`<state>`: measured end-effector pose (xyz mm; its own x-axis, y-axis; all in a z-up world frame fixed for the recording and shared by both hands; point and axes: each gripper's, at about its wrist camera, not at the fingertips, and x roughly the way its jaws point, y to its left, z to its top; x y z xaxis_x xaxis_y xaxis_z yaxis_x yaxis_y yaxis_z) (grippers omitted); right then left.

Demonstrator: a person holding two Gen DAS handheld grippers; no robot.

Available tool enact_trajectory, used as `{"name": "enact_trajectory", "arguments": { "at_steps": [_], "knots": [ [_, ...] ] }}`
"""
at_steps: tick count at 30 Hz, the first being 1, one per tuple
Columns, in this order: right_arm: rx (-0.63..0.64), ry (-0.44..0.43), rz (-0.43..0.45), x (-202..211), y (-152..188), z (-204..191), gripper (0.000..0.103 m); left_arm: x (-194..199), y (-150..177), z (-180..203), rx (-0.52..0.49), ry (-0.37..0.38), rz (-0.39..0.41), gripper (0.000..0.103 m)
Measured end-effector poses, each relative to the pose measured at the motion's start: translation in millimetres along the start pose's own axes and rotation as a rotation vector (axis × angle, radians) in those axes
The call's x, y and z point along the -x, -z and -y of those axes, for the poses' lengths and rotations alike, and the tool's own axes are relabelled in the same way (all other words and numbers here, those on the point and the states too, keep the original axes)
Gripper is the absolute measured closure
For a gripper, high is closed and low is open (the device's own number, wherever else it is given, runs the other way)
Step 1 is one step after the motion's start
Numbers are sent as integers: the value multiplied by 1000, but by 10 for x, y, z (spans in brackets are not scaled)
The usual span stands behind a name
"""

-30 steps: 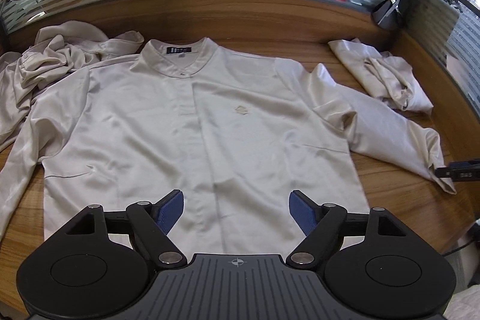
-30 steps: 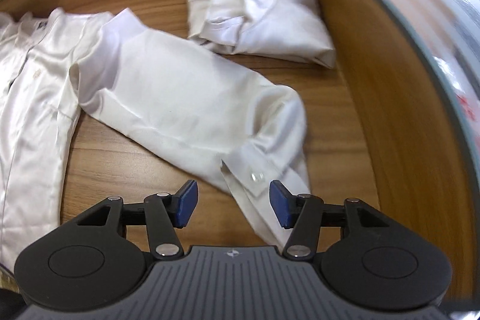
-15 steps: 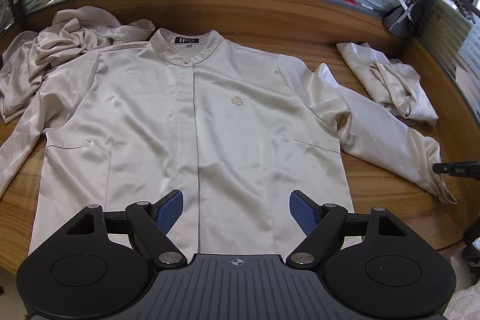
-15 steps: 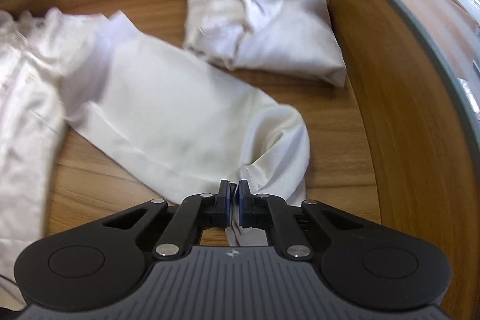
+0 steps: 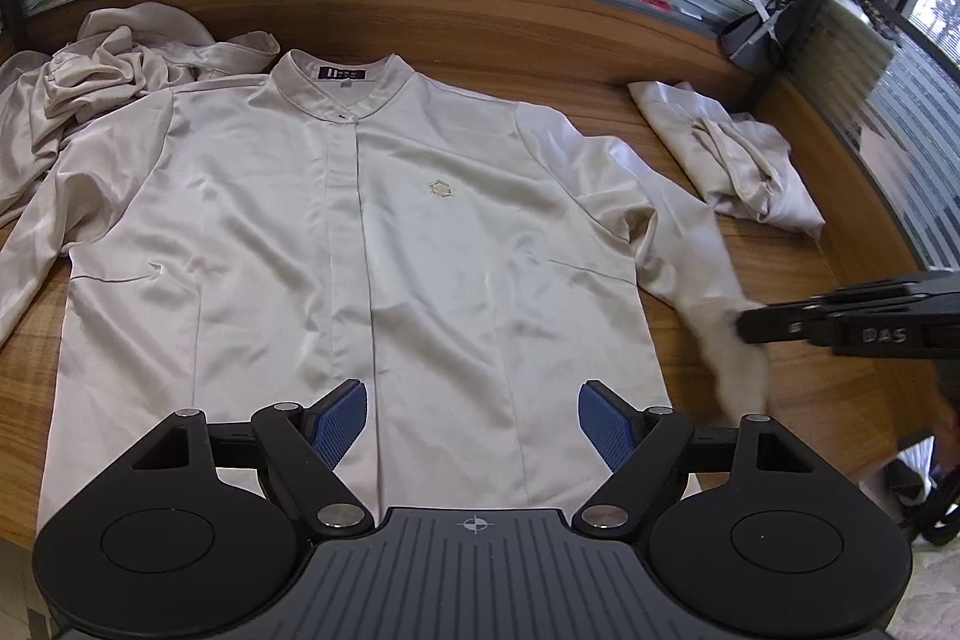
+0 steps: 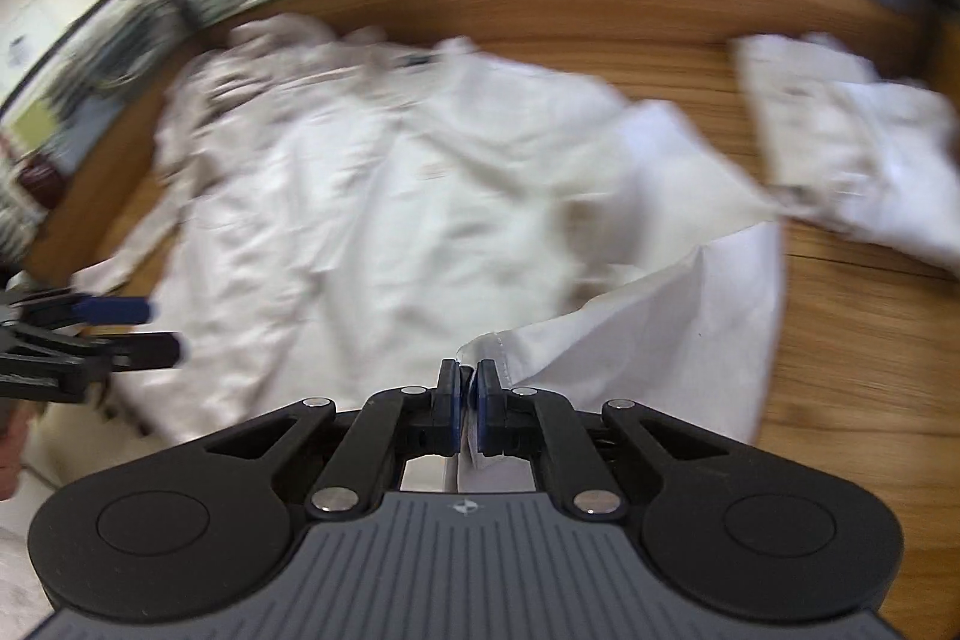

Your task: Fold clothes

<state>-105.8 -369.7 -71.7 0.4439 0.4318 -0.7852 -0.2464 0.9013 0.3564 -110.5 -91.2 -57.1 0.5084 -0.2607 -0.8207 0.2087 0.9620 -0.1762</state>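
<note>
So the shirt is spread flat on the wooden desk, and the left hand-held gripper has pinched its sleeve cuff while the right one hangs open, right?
Sides swapped. The right hand-held gripper is shut on the sleeve cuff, per the right wrist view; the left hand-held gripper hangs open over the shirt, spread on the wooden desk.

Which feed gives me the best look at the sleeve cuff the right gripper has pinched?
The right wrist view: the cuff sits clamped in the shut right gripper, sharp and close. In the left wrist view, that sleeve end is only a motion-blurred smear.
</note>
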Motion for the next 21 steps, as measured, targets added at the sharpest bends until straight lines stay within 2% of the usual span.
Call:
{"name": "enact_trajectory", "arguments": {
  "at_steps": [7,9,10,12,15,21],
  "knots": [
    [97,-111,-100,-512,37,-721,97,103,64,-186,-25,-23,0,23],
    [122,-120,-127,-604,91,-824,90,91,85,-237,-10,-29,-2,23],
    [119,-115,-124,-567,99,-794,89,72,96,-254,-2,-32,-5,23],
    [110,-105,-115,-482,112,-727,81,16,122,-278,17,-29,-12,23],
    [96,-90,-102,-355,132,-626,74,-151,168,-240,31,-13,-28,24],
    [49,-36,-77,-108,200,-325,72,-580,277,-72,21,11,-70,30]
  ]
}}
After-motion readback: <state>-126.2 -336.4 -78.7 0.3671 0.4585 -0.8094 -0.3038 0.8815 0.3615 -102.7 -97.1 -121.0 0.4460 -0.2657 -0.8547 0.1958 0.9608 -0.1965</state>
